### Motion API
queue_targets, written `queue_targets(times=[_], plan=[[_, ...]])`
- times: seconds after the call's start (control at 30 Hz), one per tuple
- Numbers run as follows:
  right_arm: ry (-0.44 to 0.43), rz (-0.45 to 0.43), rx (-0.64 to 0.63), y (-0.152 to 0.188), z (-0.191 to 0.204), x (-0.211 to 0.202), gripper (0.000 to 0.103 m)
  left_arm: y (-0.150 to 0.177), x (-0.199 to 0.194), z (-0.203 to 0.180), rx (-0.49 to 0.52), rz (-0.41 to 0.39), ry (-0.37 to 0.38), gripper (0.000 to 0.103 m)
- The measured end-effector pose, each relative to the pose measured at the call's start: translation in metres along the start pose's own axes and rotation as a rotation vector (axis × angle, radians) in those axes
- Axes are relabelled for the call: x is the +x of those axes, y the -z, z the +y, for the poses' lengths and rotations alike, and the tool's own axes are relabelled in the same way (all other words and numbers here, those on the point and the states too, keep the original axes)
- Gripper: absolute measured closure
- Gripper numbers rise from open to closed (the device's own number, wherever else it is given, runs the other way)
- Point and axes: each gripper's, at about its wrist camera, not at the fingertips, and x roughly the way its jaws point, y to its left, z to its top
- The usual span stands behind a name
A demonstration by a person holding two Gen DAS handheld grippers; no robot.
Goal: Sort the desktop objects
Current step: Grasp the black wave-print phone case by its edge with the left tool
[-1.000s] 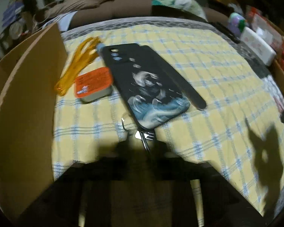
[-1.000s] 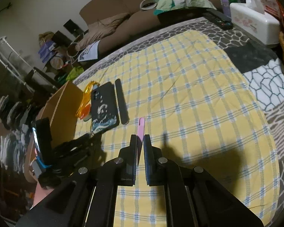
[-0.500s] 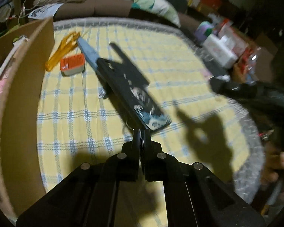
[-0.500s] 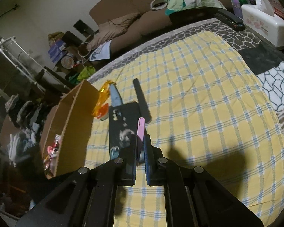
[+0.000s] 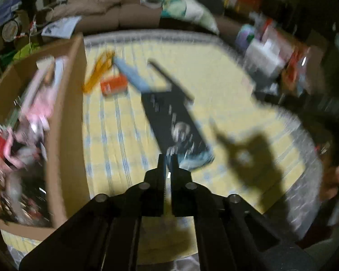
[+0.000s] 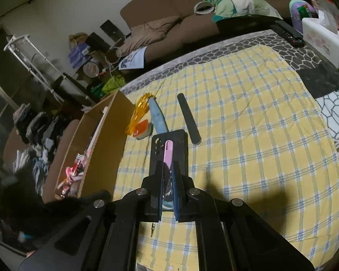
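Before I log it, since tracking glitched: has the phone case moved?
Yes. The phone case slid toward the camera along the black nail file, uncovering the blue file.

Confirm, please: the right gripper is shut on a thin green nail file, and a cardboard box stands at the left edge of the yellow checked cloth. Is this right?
Only the colour is wrong. The thin nail file in the right gripper is pink, not green, as the right wrist view shows. The cardboard box does stand at the left edge of the yellow checked cloth.

surface: checked cloth (image 6: 248, 117) | on it: phone case (image 6: 169, 144), black file (image 6: 188, 118), cardboard box (image 6: 106, 135)
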Motion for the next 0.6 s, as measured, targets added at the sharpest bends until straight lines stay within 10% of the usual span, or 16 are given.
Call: queue_targets(times=[0.1, 0.23, 0.6], plan=[[0.006, 0.008, -0.002, 0.0, 0.0, 0.004, 0.097, 0.014, 0.032, -0.011, 0.051, 0.067, -0.044, 0.063], [0.013, 0.026, 0.009, 0.0, -0.004, 0.013, 0.097, -0.004, 0.042, -0.013, 0.006, 0.031, -0.01, 0.047], [0.075, 0.158, 0.056, 0.019, -0.034, 0.068, 0.097, -0.022, 0.081, 0.003, -0.084, 0.082, 0.046, 0.043]])
